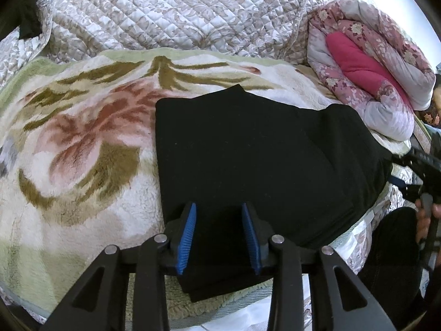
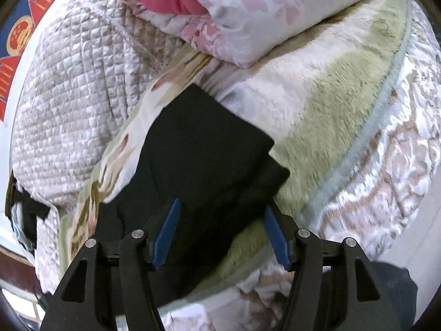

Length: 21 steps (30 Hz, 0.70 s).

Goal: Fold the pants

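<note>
Black pants (image 1: 261,151) lie folded into a thick flat rectangle on a floral fleece blanket (image 1: 82,138). My left gripper (image 1: 219,205) sits low over their near edge. Its blue pads (image 1: 190,237) stand apart with black cloth between and beneath them, and they do not visibly pinch it. In the right wrist view the pants (image 2: 204,143) run diagonally. My right gripper (image 2: 222,204) stands open wide over their near corner, with one pad above the cloth and the other above the blanket (image 2: 317,110). The right tool (image 1: 424,171) and a hand (image 1: 424,220) show at the left view's edge.
A quilted beige cover (image 1: 165,8) lies bunched behind the blanket. A rolled pink floral duvet (image 1: 372,63) rests at the far right, close to the pants. The bed's edge runs just under both grippers. A dark item (image 2: 24,212) hangs at the left.
</note>
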Available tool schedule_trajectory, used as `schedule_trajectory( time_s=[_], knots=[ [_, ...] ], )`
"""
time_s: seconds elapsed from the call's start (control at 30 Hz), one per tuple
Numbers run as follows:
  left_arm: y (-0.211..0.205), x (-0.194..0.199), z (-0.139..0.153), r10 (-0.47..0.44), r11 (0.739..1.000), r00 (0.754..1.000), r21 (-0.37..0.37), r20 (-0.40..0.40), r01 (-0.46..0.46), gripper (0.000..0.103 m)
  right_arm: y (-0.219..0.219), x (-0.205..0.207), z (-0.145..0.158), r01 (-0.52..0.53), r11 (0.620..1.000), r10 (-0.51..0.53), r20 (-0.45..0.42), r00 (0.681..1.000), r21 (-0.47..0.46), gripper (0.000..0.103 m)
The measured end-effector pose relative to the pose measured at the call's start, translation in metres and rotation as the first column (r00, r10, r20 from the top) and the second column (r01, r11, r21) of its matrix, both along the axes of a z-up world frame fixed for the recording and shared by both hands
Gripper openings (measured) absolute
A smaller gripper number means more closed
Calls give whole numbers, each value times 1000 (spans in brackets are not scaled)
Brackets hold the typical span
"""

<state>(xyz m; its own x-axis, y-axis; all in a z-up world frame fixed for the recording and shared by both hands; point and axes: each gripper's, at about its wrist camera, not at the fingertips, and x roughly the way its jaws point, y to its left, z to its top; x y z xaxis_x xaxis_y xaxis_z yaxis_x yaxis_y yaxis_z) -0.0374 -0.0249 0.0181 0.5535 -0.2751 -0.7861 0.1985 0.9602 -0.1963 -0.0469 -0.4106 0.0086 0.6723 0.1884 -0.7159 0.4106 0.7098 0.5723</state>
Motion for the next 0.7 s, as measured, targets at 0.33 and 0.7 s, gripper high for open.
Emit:
schedule_trajectory(
  time_s=[0.33, 0.7],
  knots=[
    [-5, 2, -2, 8, 1000, 1000, 18, -1, -8, 42, -2, 20, -5, -5, 1000, 5, 29, 1000, -15, 47],
    [-10, 3, 2, 10, 998, 1000, 55, -5, -10, 43, 41, 32, 64, -150, 979, 172, 160, 972, -140, 21]
  ],
)
